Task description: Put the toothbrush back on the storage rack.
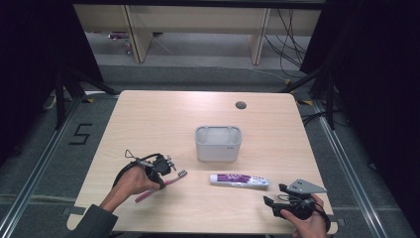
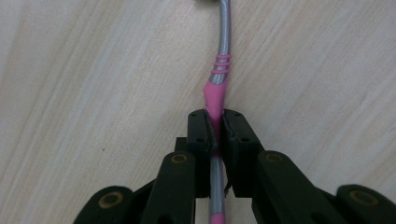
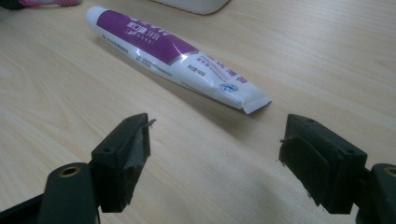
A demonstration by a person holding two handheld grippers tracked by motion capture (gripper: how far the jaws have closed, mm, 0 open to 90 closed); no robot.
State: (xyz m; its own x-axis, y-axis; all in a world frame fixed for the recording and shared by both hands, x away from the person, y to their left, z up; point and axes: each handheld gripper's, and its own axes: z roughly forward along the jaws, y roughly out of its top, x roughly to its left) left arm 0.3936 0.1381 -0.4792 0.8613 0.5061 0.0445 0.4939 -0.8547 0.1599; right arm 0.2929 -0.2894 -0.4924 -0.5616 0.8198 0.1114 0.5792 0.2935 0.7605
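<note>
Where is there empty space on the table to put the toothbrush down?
The far table behind the white holder is bare, and so are the strips to each side of it. The near edge is crowded: toothbrush in the left hand-held gripper, toothpaste tube, right hand-held gripper.

Both grippers, left gripper [image 1: 166,166] and right gripper [image 1: 272,196], have black jaws (brass-ringed pivots), black cables; a grey sleeve [image 1: 94,220].

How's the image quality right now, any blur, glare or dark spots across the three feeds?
High view: table evenly lit, surroundings dark, picture soft. Left gripper view: pink toothbrush sharp where the fingers clamp it, its far end cropped by the top edge. Right gripper view: toothpaste tube readable with slight sheen and a soft shadow, near fingers a bit soft.
</note>
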